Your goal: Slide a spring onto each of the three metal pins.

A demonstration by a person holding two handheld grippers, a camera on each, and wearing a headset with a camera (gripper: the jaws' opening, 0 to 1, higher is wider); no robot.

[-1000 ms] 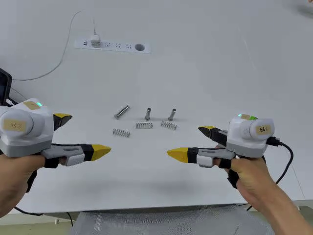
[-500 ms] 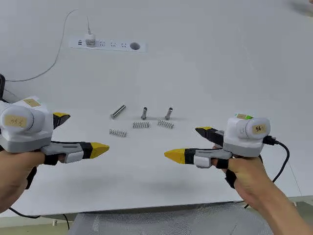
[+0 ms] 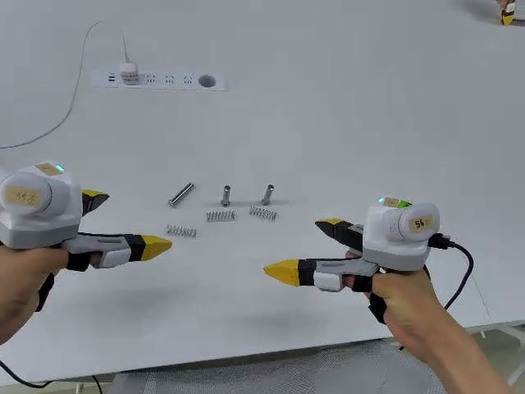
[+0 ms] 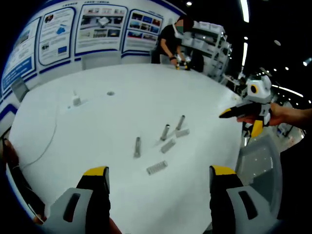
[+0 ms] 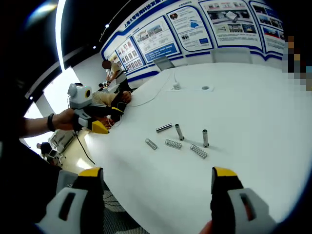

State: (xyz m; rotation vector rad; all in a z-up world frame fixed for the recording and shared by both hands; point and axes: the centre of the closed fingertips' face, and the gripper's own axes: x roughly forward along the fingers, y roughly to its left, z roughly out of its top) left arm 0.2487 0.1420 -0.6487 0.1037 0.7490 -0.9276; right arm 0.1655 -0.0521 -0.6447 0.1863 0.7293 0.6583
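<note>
Three pins, all short polished-steel cylinders. The lying pin (image 3: 181, 194) is flat on the table (image 3: 369, 123), at an angle, on the left of the row. The middle pin (image 3: 225, 195) and the right pin (image 3: 267, 194) stand upright.

Three springs, all small bare-wire coils lying loose on the table just in front of the pins. The left spring (image 3: 181, 231) is near the lying pin, the middle spring (image 3: 221, 216) is by the middle pin, and the right spring (image 3: 262, 213) is by the right pin. We can't tell whether any of them touch.

The table is smooth matte white. A white power strip (image 3: 156, 80) sits at the far side with one white plug (image 3: 129, 72) in it.

Both grippers have white plastic bodies and black jaws with pointed yellow tips.

The left gripper (image 3: 127, 222) is in the left hand (image 3: 25, 271). Its jaws point right toward centre, spread wide, with nothing between them.

The right gripper (image 3: 303, 246) is in the right hand (image 3: 406, 291). It mirrors the left, pointing left, also spread wide with nothing held.

Both hover over the near part of the table, well apart from each other. The parts lie farther out, between them.
</note>
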